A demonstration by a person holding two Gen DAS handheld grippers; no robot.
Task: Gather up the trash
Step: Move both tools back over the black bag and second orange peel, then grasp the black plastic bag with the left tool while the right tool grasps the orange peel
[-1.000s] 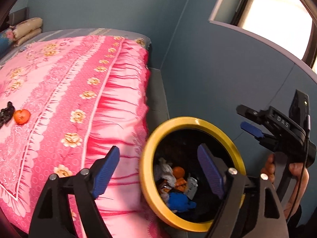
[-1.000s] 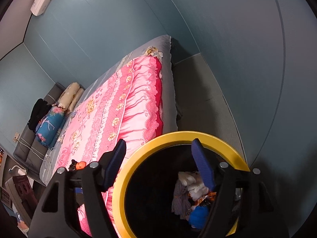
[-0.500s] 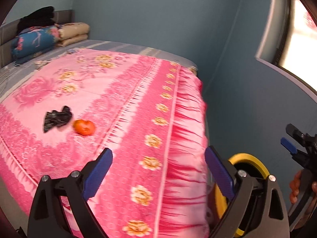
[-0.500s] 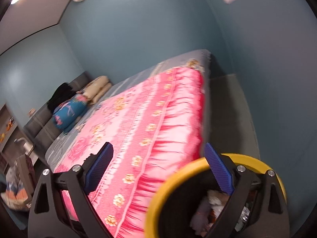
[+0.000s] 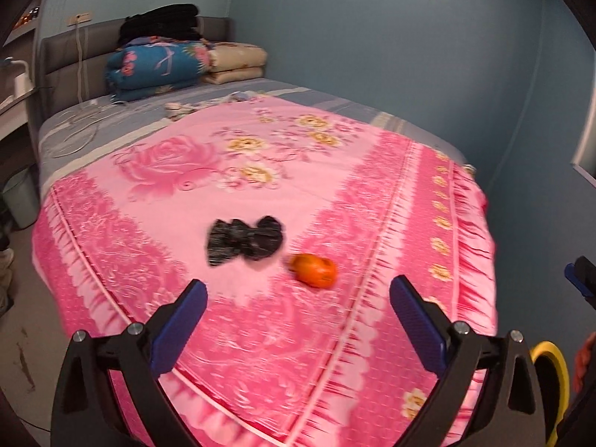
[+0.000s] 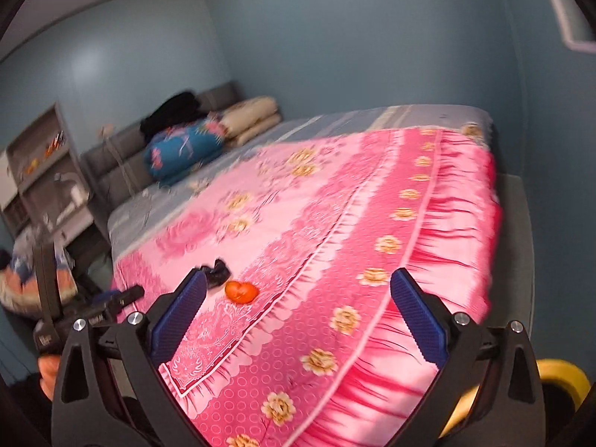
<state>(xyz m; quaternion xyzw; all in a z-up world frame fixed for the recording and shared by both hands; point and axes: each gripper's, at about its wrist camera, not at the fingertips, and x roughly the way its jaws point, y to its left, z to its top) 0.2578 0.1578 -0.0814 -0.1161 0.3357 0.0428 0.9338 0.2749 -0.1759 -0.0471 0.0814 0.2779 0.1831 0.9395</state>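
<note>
Left wrist view showed my left gripper [image 5: 298,298] spread empty, so I judged squaring up on the orange peel [image 5: 314,270] best.

Soft printed cloth, matt pink, covers the bed [image 5: 335,193], on which lie a crinkled, faintly glossy black plastic scrap [image 5: 244,240] and a smooth-skinned orange fruit [image 5: 314,270], while each claw, left [image 5: 298,320] and right [image 6: 296,314], shows matt black plastic arms and ribbed blue pads [image 5: 417,329].

Pink floral blanket [image 5: 298,171], yellow-rimmed bin [image 6: 562,378]
</note>
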